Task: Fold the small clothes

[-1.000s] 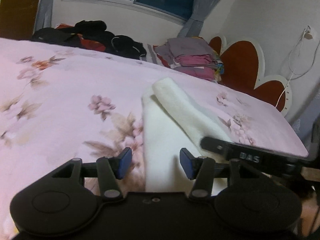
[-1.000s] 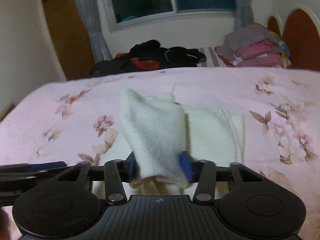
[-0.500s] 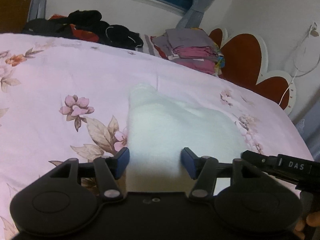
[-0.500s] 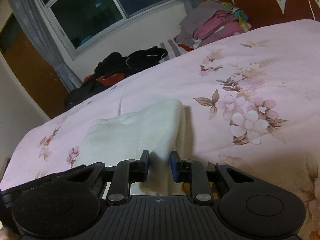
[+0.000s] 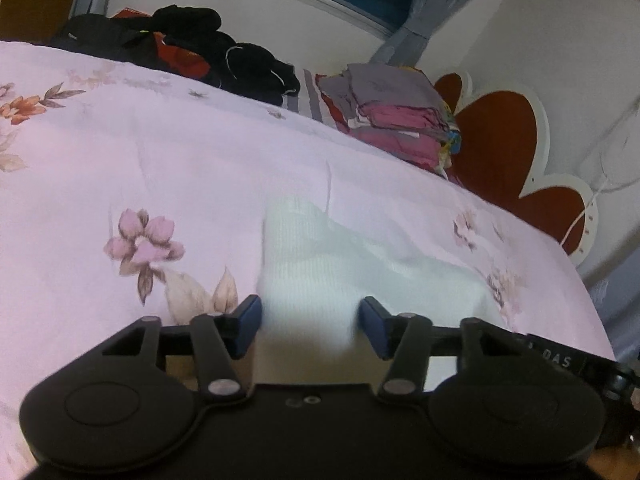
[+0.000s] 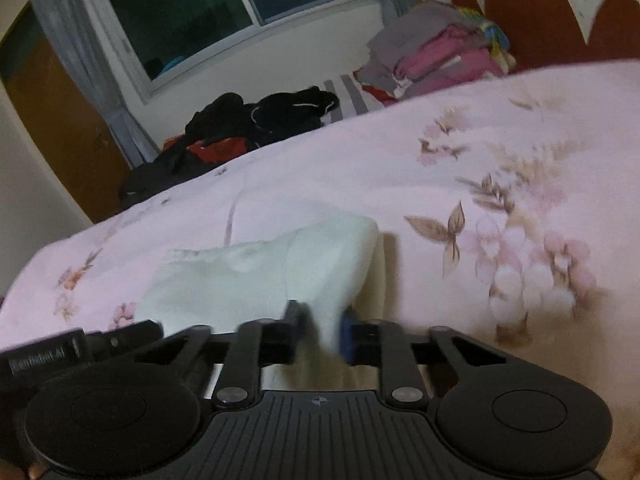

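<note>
Fold step under way: white knit garment (image 6: 256,276) at frame centre on floral bedspread (image 6: 440,168). Right claw (image 6: 322,330) pinched tight on garment edge. Left claw (image 5: 310,326) half-wide, closing around near edge. Next: secure left grip, carry fold over.

White letters "DAS" stand on the black bar of the right gripper (image 5: 568,360), seen right of the left gripper's fingers; a blurred label on the left gripper (image 6: 44,360), left of the right gripper's fingers, cannot be read
</note>
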Demonstrator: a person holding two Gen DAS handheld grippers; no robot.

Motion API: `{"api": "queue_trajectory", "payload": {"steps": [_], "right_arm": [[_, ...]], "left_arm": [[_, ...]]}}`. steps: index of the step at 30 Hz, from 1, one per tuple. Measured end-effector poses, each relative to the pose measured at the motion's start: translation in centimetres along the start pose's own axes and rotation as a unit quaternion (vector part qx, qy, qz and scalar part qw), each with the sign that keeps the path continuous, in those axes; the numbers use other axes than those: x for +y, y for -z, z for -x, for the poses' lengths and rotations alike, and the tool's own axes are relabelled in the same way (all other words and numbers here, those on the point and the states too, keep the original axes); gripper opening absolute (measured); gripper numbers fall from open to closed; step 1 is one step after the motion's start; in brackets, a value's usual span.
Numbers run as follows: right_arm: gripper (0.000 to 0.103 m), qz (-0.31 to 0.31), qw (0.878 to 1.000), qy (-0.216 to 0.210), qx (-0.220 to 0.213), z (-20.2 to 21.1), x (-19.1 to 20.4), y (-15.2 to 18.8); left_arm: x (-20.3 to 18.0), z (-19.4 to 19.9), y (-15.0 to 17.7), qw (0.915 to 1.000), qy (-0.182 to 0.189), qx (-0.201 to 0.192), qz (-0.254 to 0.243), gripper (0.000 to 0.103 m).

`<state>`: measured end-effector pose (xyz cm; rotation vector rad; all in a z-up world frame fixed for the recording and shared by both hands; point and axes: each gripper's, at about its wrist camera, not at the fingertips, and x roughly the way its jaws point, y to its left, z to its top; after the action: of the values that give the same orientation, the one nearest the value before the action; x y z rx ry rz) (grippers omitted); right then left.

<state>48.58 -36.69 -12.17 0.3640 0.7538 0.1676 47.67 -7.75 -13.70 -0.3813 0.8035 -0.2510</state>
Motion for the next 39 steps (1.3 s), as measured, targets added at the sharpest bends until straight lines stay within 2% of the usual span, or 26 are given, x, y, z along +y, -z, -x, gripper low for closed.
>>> {"api": "queue_trajectory", "payload": {"steps": [2,4,7,10,13,15,17,21,27,35,38,39], "right_arm": [[0.008,0.016,1.000,0.007,-0.005,-0.4,0.1,-0.4],[0.008,0.036,0.999,0.029,0.010,-1.7,-0.1,0.0],[0.009,0.035,0.999,0.035,0.009,-1.8,-0.3,0.2],[0.009,0.019,1.000,0.023,0.006,-0.5,-0.4,0.0],[0.011,0.009,1.000,0.011,0.010,1.2,-0.6,0.2],[0.027,0.008,1.000,0.005,0.011,2.6,-0.4,0.7],[0.037,0.012,1.000,0.001,0.012,4.0,-0.3,1.5],[0.037,0.010,1.000,-0.010,0.022,6.1,0.0,3.5],[0.037,0.013,0.999,-0.013,0.051,7.0,0.6,6.7],[0.036,0.011,0.998,-0.021,0.060,7.1,1.2,7.8],[0.021,0.020,0.998,-0.016,0.062,6.4,1.4,7.5],[0.021,0.016,0.997,-0.017,0.068,6.1,1.2,7.4]], "left_arm": [[0.1,-0.4,-0.3,0.9999,-0.004,-0.006,0.007,0.047],[0.2,-1.0,-0.1,0.9999,-0.011,-0.001,0.010,0.047],[-0.2,-0.8,0.3,0.9997,-0.021,-0.006,-0.010,0.047],[-0.5,-0.5,0.1,0.9995,-0.029,0.001,-0.011,0.049],[-0.8,0.0,0.0,0.9991,-0.040,0.006,-0.015,0.059],[-0.9,0.5,0.1,0.9989,-0.040,0.004,-0.024,0.060],[-1.2,1.0,0.4,0.9986,-0.043,0.005,-0.032,0.060],[-1.3,1.8,1.2,0.9985,-0.037,0.012,-0.037,0.060],[-0.8,3.8,2.9,0.9983,-0.028,0.023,-0.045,0.062],[0.9,5.9,5.5,0.9983,-0.026,0.040,-0.035,0.063],[1.2,6.0,6.4,0.9981,-0.026,0.046,-0.031,0.063],[1.2,6.0,6.6,0.9981,-0.027,0.046,-0.031,0.063]]}}
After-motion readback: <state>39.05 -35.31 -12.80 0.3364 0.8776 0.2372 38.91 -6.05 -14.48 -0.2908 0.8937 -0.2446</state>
